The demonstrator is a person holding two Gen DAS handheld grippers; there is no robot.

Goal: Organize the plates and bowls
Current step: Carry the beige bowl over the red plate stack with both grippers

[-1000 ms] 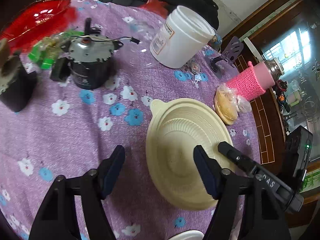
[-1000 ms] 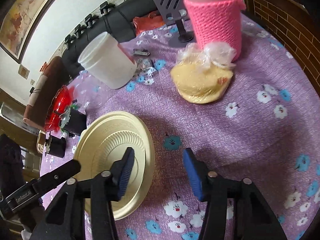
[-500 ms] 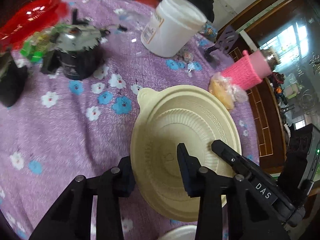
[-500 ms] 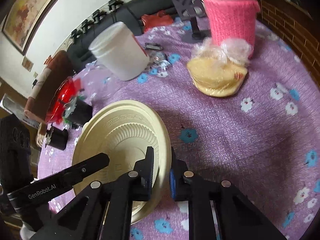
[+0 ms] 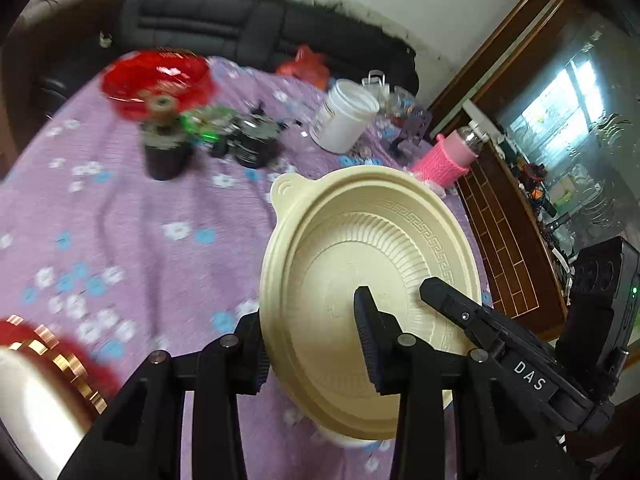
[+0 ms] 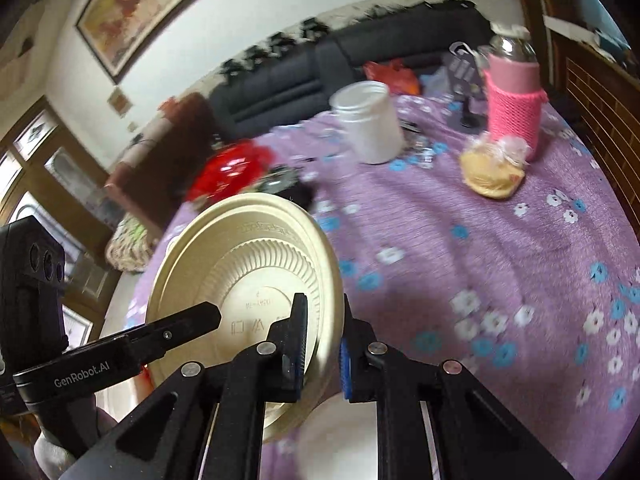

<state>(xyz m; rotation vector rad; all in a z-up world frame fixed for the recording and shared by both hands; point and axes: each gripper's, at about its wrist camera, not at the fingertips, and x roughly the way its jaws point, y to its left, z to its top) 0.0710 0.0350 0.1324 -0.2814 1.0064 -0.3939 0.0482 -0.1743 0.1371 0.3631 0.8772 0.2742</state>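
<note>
A cream plastic plate [image 5: 372, 248] with a ribbed centre and a small tab hangs tilted above the purple flowered tablecloth [image 5: 132, 248]. My left gripper [image 5: 312, 344] is shut on its near left rim, one finger under it and one on its face. In the right wrist view the same plate [image 6: 248, 256] stands almost on edge, and my right gripper [image 6: 322, 344] is shut on its right rim. A white plate [image 6: 336, 440] lies on the cloth just below the fingers. A red and gold rimmed bowl [image 5: 36, 392] shows blurred at the bottom left.
At the far side of the table stand a red glass dish [image 5: 156, 76], two dark motor-like blocks [image 5: 164, 148], a white jar [image 6: 368, 124], a pink-sleeved bottle [image 6: 512, 108] and a bagged yellow item [image 6: 492, 176]. A black sofa [image 5: 224, 28] lies beyond.
Both grippers went from open beside the cream plate to shut on its rim. They then rose together, lifting the plate off the cloth and tilting it.
</note>
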